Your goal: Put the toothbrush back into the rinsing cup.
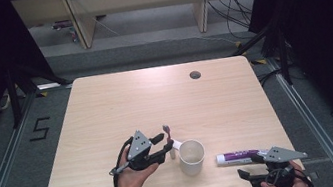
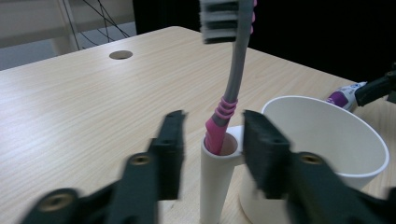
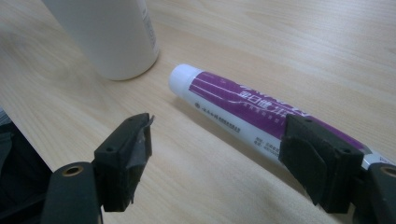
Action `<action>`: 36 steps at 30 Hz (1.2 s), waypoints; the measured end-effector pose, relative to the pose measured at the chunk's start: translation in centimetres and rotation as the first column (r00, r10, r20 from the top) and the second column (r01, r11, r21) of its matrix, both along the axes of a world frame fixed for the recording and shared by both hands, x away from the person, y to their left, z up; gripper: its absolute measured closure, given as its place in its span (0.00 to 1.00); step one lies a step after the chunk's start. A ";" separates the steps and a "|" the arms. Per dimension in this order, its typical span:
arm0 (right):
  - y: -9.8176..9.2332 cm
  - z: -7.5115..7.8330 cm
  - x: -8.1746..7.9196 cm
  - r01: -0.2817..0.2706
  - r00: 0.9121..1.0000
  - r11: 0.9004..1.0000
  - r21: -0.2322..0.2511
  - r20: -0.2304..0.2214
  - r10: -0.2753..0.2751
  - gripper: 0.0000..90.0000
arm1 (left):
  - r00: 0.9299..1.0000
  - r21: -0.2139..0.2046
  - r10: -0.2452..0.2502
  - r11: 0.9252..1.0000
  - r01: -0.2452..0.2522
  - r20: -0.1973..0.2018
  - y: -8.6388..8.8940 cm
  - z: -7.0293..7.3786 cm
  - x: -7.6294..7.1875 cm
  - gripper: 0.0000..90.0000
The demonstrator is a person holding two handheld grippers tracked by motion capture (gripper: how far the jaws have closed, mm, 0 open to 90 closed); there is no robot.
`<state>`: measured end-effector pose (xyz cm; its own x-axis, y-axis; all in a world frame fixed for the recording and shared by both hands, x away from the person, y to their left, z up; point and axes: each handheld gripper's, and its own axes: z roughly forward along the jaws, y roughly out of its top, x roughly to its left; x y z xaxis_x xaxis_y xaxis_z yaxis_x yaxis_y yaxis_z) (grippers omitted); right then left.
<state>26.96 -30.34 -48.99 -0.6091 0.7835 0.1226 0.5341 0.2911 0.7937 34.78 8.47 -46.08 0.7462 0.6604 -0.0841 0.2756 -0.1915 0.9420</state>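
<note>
Left gripper (image 2: 212,140) stands released, its jaws parted on either side of the narrow white holder tube (image 2: 215,186) that is joined to the white cup (image 2: 327,140); nothing is gripped. Between those jaws the pink and grey toothbrush (image 2: 231,79) rises from the tube, head up and leaning a little. Just beyond the right jaw sits the cup itself. If the jaws close low they would catch the tube rather than the brush handle, and a sideways pull could then tip the light cup over on the surface (image 1: 121,105).

Right gripper (image 3: 219,154) is likewise open and holds nothing. The purple and white toothpaste tube (image 3: 238,109) lies flat ahead of it, its far end passing behind the right-hand jaw, its white cap toward the cup. A round tube may roll or squirt sideways if pinched off-centre.

White characters are printed along the tube's purple band, too blurred to read; no brand can be made out.
</note>
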 end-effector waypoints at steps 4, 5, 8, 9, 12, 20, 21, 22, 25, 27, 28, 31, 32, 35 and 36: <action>0.0 0.0 0.0 -0.004 1.000 1.000 0.007 -0.011 0.004 0.29 | 1.000 -0.008 0.011 1.000 -0.011 -0.004 0.4 0.3 -0.2 0.40; 0.0 0.1 0.0 0.000 1.000 1.000 0.008 -0.013 0.000 0.29 | 1.000 -0.015 0.004 1.000 -0.004 -0.001 0.6 0.4 -0.3 0.37; -0.1 0.1 0.0 -0.001 1.000 1.000 -0.002 0.000 0.001 0.29 | 1.000 -0.017 0.003 1.000 -0.003 -0.005 1.2 0.8 -1.0 0.32; -0.1 0.1 0.0 -0.001 1.000 1.000 -0.002 0.001 0.001 0.29 | 1.000 -0.013 -0.002 1.000 0.002 -0.008 1.4 0.9 -1.2 0.32; -0.1 0.1 0.0 0.001 1.000 1.000 -0.002 0.000 -0.001 0.29 | 1.000 0.008 -0.012 1.000 0.012 -0.029 2.5 0.9 -2.4 0.30; 0.0 0.2 -0.1 0.007 1.000 1.000 0.008 0.012 -0.007 0.29 | 0.997 0.042 -0.007 0.999 0.010 -0.081 4.3 0.0 -3.9 0.27; 0.0 0.2 -0.1 0.007 1.000 1.000 0.008 0.012 -0.007 0.29 | 0.996 0.052 0.000 0.999 0.004 -0.087 4.6 -0.1 -4.1 0.27; 0.0 0.2 -0.1 0.005 1.000 1.000 0.005 0.009 -0.005 0.29 | 0.995 0.062 0.005 0.998 0.001 -0.097 4.8 -0.2 -4.3 0.27; 0.2 0.3 -0.2 0.014 1.000 1.000 0.023 -0.018 -0.013 0.29 | 0.992 0.075 0.019 0.997 -0.010 -0.121 5.5 -0.8 -4.8 0.25; 0.2 0.3 -0.2 0.013 1.000 1.000 0.024 0.003 -0.013 0.29 | 0.989 0.085 0.028 0.996 -0.016 -0.143 6.2 -1.4 -5.2 0.25; 0.2 0.3 -0.2 0.013 1.000 1.000 0.024 0.003 -0.013 0.29 | 0.989 0.085 0.028 0.996 -0.016 -0.143 6.2 -1.4 -5.2 0.24; 0.2 0.3 -0.1 0.012 1.000 1.000 0.024 0.002 -0.012 0.29 | 0.986 0.103 0.039 0.994 -0.023 -0.160 6.8 -2.0 -5.6 0.24; 0.1 0.4 -0.1 0.004 1.000 1.000 0.012 0.018 -0.004 0.29 | 0.986 0.111 0.047 0.993 -0.029 -0.163 6.9 -2.1 -5.7 0.24; 0.4 0.5 -0.1 0.009 1.000 1.000 0.025 0.008 -0.009 0.29 | 0.984 0.115 0.054 0.993 -0.034 -0.173 7.3 -2.5 -6.0 0.24; 0.3 0.6 0.0 -0.002 1.000 1.000 0.010 0.026 0.002 0.29 | 0.983 0.122 0.052 0.992 -0.030 -0.176 7.4 -2.6 -6.1 0.24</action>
